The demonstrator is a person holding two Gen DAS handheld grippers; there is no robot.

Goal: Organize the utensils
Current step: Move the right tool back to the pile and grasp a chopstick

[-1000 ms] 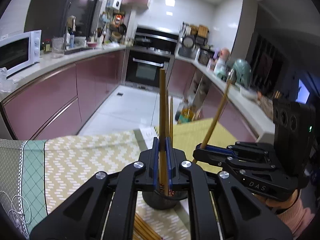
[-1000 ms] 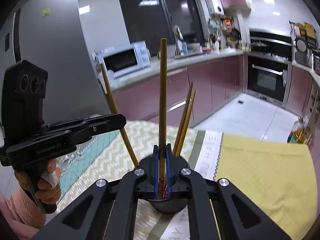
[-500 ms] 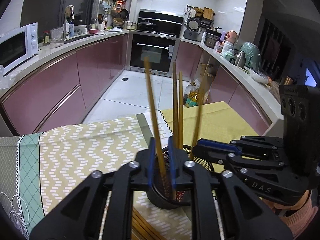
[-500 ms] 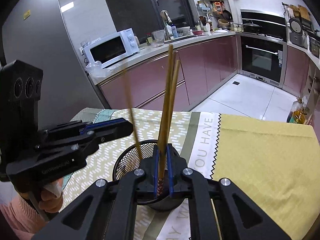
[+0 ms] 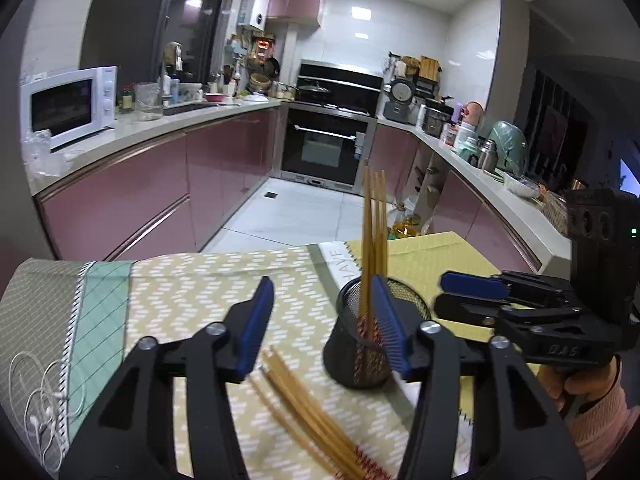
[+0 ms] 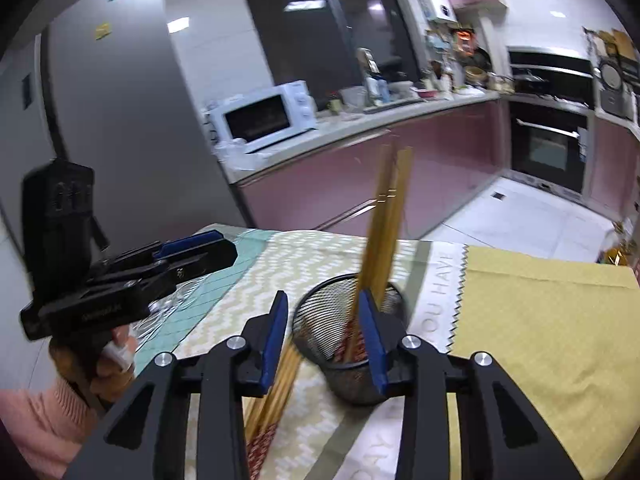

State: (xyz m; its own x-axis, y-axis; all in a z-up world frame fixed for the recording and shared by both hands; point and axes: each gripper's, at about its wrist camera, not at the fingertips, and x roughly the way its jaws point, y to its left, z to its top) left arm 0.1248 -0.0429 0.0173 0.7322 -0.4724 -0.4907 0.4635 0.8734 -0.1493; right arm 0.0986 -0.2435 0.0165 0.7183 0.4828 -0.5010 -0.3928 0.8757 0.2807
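A black mesh holder (image 5: 362, 354) stands on the patterned tablecloth (image 5: 192, 292) with several wooden chopsticks (image 5: 374, 236) upright in it. More chopsticks (image 5: 308, 412) lie loose on the cloth beside it. My left gripper (image 5: 320, 320) is open and empty, just left of the holder. My right gripper (image 6: 324, 332) is open and empty at the holder (image 6: 352, 360), where the standing chopsticks (image 6: 386, 220) lean and the loose chopsticks (image 6: 276, 388) lie to the left. Each gripper shows in the other's view, the right (image 5: 472, 292) and the left (image 6: 192, 248).
White earphones (image 5: 44, 396) lie on the cloth at the far left. A yellow mat (image 6: 540, 328) covers the table's right part. Kitchen counters with a microwave (image 5: 68, 106) and an oven (image 5: 324, 144) stand beyond the table edge.
Both grippers let go of the chopsticks they held upright; these now stand in the holder. Both jaws have opened wide and both grippers have pulled back a little.
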